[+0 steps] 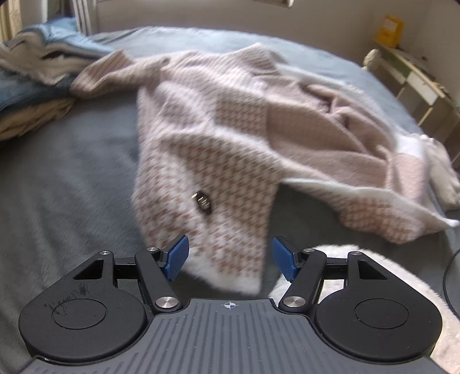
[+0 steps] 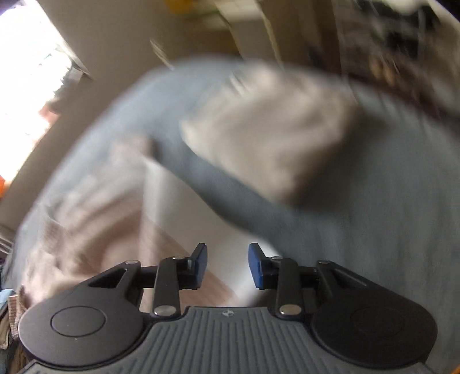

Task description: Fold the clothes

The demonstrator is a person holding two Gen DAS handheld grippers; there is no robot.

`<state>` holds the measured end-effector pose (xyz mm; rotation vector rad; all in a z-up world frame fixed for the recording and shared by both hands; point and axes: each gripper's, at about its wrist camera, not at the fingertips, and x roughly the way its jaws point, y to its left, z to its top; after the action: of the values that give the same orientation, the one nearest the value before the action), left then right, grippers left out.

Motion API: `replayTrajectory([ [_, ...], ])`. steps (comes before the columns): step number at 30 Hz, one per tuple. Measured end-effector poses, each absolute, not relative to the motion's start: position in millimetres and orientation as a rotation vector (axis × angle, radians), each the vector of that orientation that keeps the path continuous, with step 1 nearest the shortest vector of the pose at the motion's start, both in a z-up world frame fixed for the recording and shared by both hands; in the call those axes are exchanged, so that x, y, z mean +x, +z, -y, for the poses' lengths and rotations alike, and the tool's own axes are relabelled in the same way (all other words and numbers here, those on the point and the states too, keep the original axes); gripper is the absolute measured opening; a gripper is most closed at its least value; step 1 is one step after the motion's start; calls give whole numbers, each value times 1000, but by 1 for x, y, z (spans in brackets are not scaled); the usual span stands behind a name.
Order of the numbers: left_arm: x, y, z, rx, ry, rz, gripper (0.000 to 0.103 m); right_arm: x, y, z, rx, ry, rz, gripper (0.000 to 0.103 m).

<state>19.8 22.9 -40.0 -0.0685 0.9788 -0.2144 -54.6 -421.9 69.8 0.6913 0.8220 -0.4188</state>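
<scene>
A wide bed (image 1: 72,178) under a grey-blue cover fills most of both views, and a beige wall (image 1: 230,14) runs behind it. To the right of the bed stands a low shelf unit (image 1: 419,83) with pale drawer fronts, and a yellow box (image 1: 389,30) sits on top of it against the wall. In the right wrist view a window (image 2: 26,86) at the far left glares with bright daylight; that view is heavily blurred.
</scene>
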Motion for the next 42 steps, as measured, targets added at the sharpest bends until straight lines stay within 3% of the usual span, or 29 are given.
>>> replayTrajectory([
  [4, 31, -47, -2, -35, -239, -974, 65, -17, 96, 382, 640, -184, -780, 49],
  [13, 73, -83, 25, 72, -199, -1006, 63, 133, 49, 260, 804, 193, -940, 54],
  [15, 81, -90, 22, 71, -191, -1031, 59, 168, 33, 254, 875, 184, -950, 60],
  [21, 95, -104, 4, 69, -160, -1069, 13, 253, -31, 251, 1077, 73, -1025, 64],
  [24, 104, -103, -20, -39, -165, -1108, 0, 280, -63, 244, 1175, 22, -1082, 64],
  [34, 120, -74, -73, -216, -217, -1163, 0, 318, -69, 221, 1155, -62, -1137, 63],
  [42, 134, -43, -106, -334, -311, -1150, 0, 349, -50, 194, 1177, 172, -1136, 46],
])
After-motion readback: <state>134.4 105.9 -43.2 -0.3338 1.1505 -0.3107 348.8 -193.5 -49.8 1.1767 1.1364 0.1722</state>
